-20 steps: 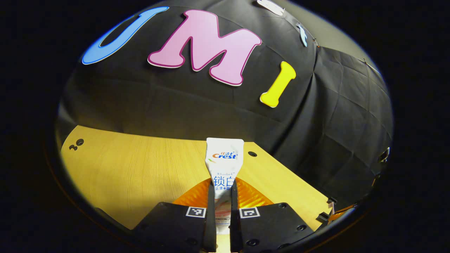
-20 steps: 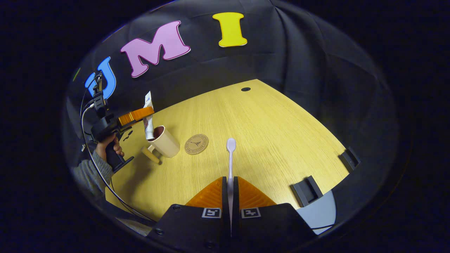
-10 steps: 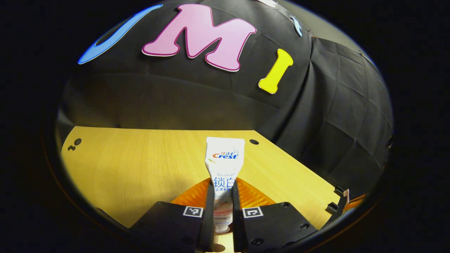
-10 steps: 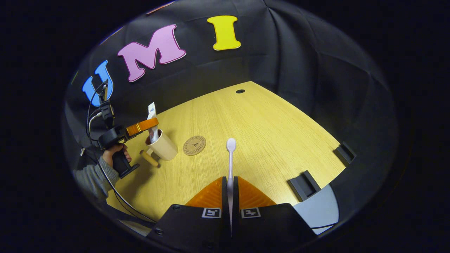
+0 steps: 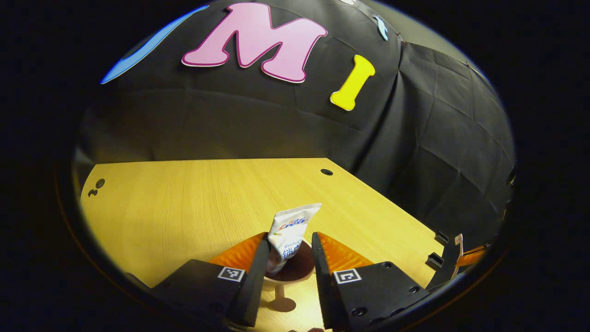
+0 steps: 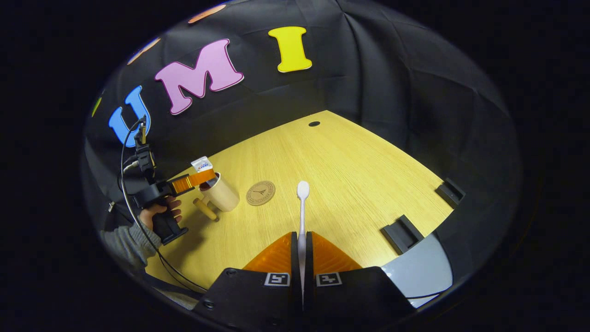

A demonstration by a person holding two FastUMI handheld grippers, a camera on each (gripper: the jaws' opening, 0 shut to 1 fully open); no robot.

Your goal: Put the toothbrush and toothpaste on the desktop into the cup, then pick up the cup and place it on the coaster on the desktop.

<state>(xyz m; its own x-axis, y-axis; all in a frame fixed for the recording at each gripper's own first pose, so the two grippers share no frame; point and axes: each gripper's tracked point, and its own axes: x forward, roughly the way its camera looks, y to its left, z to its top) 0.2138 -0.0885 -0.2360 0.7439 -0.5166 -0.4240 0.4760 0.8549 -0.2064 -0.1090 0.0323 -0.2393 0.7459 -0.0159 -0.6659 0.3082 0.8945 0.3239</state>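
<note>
Left hand-held gripper (image 5: 289, 258): fingers spread apart, hanging over the cup (image 5: 288, 273); gripping nothing
Toothpaste (image 5: 286, 231): leaning inside the cup, tail end up (free of both fingers)
Right hand-held gripper (image 6: 302, 251): closed on the toothbrush (image 6: 302, 207) above the worktop (image 6: 350, 180)
Coaster (image 6: 260, 192): bare, just beside the cup

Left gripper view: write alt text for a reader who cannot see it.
The left gripper stands open over a cup on a wooden desktop, and a toothpaste tube leans inside the cup, free of both fingers. Black cloth backs the desk. At the far right edge the other gripper holds a toothbrush.
</note>
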